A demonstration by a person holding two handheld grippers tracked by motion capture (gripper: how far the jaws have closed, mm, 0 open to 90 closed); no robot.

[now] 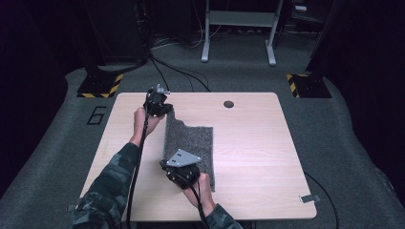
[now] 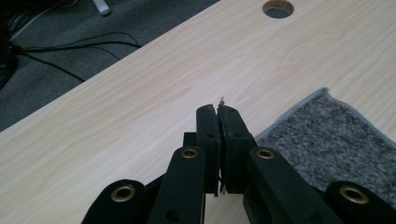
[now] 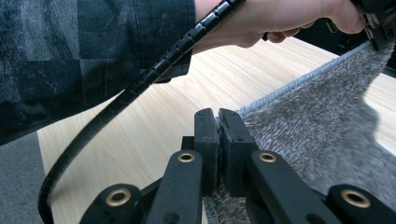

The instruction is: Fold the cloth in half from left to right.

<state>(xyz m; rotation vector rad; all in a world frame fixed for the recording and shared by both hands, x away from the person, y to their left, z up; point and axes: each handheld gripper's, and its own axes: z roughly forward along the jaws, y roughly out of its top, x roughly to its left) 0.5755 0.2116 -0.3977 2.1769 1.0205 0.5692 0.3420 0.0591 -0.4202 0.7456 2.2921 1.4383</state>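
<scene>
The grey cloth (image 1: 191, 148) lies on the table (image 1: 258, 157), its left edge lifted. The left gripper (image 1: 158, 109) has its fingers (image 2: 208, 128) clenched on the cloth's far left corner; the right gripper (image 1: 181, 172) clenches the near left corner. The cloth's near edge is hidden behind the right gripper.

In the high view, the right gripper (image 1: 177, 168) and its grey plate cover the near left part of the grey cloth (image 1: 193, 143), so the held edge is hidden. The left gripper (image 1: 157, 106) masks the far left corner likewise. In the left gripper view, the cloth (image 2: 336, 140) is cut off at the right and bottom edges.
</scene>
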